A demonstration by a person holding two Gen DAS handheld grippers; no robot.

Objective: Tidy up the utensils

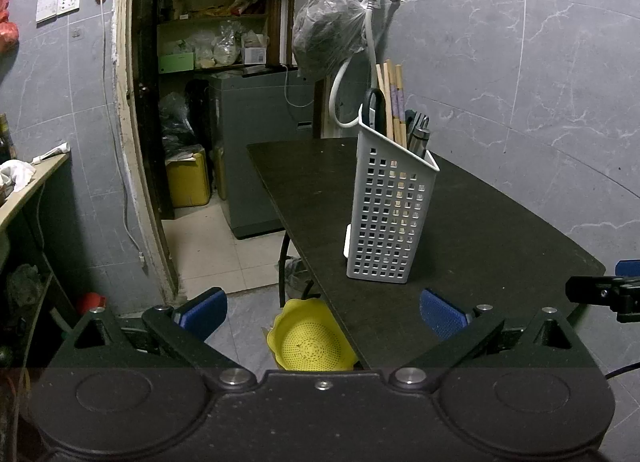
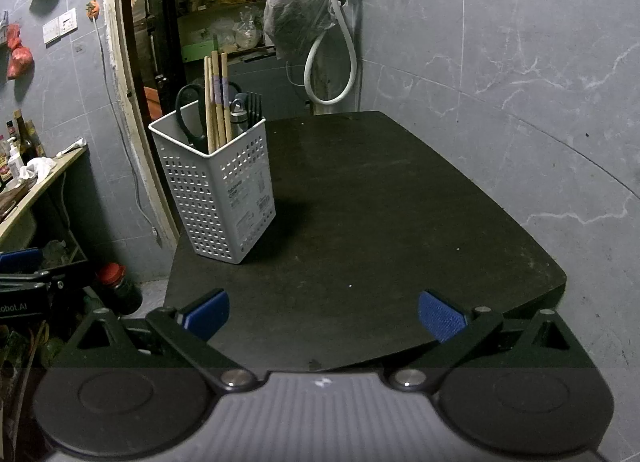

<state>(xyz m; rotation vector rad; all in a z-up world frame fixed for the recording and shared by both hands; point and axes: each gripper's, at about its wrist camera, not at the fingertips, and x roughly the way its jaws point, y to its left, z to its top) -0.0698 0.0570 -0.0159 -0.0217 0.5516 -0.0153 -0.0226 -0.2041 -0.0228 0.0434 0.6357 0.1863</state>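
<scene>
Left gripper (image 1: pixel 322 314) sat nearest the lens, blue ribbed pads spread wide, nothing between them; right gripper (image 2: pixel 323 316) likewise wide and empty over the table's near edge. Dark matte table (image 2: pixel 400 222) stood against a grey marbled wall. White perforated plastic holder (image 2: pixel 224 198) stood upright near the table's left edge, containing wooden chopsticks (image 2: pixel 216 102), black-handled scissors (image 2: pixel 188 110) and dark cutlery. Yellow strainer (image 1: pixel 310 342) lay on the floor below.

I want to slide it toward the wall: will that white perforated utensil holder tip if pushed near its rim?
Probably. The utensil holder is tall on a narrow base, and the chopsticks and scissors stand high inside. Its thin perforated plastic looks light, so push low.
</scene>
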